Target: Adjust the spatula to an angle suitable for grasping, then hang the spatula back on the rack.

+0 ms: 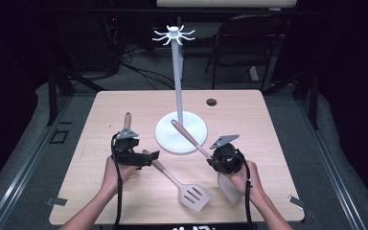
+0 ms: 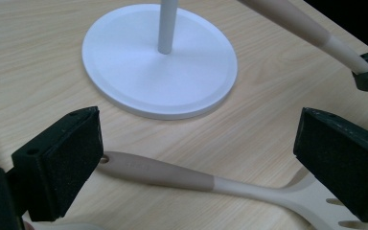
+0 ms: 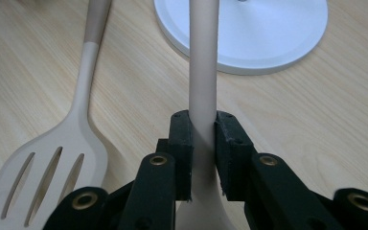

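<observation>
A slotted spatula (image 1: 182,186) with a tan handle lies flat on the wooden table (image 1: 249,110). My left gripper (image 1: 148,157) hovers at the handle's end, open. In the left gripper view (image 2: 199,139) the handle (image 2: 163,172) runs across the table between and below the two wide-apart pads. My right gripper (image 1: 212,160) is shut on the neck of a second pale utensil (image 1: 187,135), whose handle slants up toward the white stand's base (image 1: 165,136). The right gripper view (image 3: 203,136) shows both pads pressed on that handle (image 3: 202,72). Its head (image 1: 230,188) sits by the right hand.
The white stand's pole (image 1: 176,72) rises from the round base to a ring of hooks (image 1: 174,34). A third utensil's brown handle (image 1: 127,120) shows behind the left gripper. A small dark hole (image 1: 212,102) lies in the tabletop at the back. A chair (image 1: 249,43) stands beyond the table.
</observation>
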{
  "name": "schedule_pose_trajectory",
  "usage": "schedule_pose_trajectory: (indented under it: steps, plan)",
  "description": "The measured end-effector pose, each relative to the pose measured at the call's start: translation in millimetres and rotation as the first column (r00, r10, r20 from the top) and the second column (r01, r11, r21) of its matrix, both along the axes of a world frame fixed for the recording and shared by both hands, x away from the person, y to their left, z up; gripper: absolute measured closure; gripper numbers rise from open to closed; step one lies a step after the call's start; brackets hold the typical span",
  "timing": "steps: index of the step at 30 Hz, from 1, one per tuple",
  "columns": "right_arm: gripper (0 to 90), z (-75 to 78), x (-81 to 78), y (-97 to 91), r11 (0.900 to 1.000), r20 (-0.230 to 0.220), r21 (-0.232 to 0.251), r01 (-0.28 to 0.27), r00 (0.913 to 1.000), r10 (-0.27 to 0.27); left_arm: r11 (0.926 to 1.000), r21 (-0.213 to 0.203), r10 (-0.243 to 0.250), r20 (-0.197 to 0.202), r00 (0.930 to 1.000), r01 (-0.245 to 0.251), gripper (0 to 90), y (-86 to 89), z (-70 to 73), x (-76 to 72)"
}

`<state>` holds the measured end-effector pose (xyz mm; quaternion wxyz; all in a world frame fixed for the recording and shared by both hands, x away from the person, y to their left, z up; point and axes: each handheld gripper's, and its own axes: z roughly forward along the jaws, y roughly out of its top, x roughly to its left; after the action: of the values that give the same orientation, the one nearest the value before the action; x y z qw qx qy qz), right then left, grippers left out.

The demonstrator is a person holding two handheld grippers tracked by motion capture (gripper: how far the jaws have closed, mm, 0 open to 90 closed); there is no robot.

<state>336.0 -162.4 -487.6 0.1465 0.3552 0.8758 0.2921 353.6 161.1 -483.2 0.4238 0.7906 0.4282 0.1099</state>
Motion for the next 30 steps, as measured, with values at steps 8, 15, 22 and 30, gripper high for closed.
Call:
schedule_pose_trajectory:
  steps: [8, 15, 22, 30]
  plan:
    - [78.5, 2.4, 0.8, 8.2, 0.9999, 0.015, 0.003, -0.013, 0.9998, 0.013, 0.9983, -0.049, -0.031, 0.000, 0.9995, 0.031, 4.6, -20.0, -0.7, 2.4]
    - [78.5, 5.4, -0.6, 12.7, 0.9994, 0.028, 0.030, -0.016, 0.9995, 0.015, 0.9917, -0.110, -0.066, -0.004, 0.9978, 0.065, 6.9, -41.2, 1.6, 5.5]
    - [78.5, 9.0, -2.2, 15.0, 0.9989, 0.052, 0.044, -0.017, 0.9985, 0.015, 0.9813, -0.162, -0.108, -0.011, 0.9941, 0.104, 9.0, -63.8, -1.7, 7.2]
    - [78.5, 11.8, -3.3, 17.4, 0.9986, 0.082, 0.048, -0.020, 0.9965, 0.016, 0.9690, -0.215, -0.128, -0.014, 0.9917, 0.122, 16.6, -82.2, -3.2, 13.2]
